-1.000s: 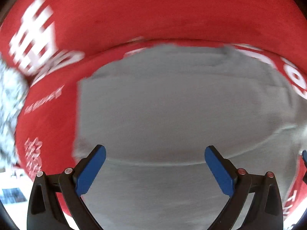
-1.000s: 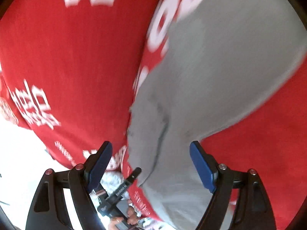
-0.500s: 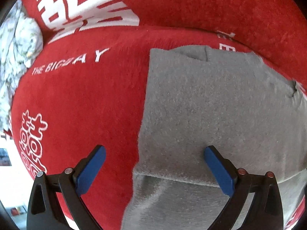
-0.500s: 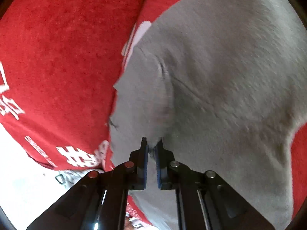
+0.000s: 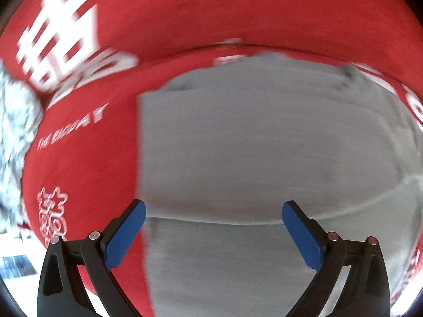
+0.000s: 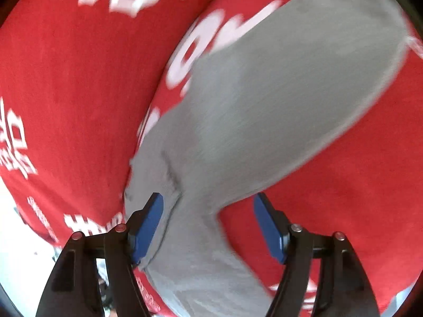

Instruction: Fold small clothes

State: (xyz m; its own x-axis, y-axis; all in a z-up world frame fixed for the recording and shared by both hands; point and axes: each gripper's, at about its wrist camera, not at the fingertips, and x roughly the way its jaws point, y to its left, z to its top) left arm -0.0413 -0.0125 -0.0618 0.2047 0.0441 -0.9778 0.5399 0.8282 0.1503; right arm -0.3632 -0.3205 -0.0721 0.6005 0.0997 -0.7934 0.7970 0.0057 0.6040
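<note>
On red cloth (image 5: 238, 21): folded grey garment (image 5: 251, 145).

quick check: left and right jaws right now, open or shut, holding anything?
Left gripper: open, holding nothing, above the grey garment.
Right gripper: open, jaws have just been opening; grey garment lies between them, not gripped.

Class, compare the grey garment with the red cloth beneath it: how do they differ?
The grey garment is plain; the red cloth carries white lettering. The garment is the smaller and lies on top; the cloth spreads out past it on every side. Both are soft fabric.
</note>
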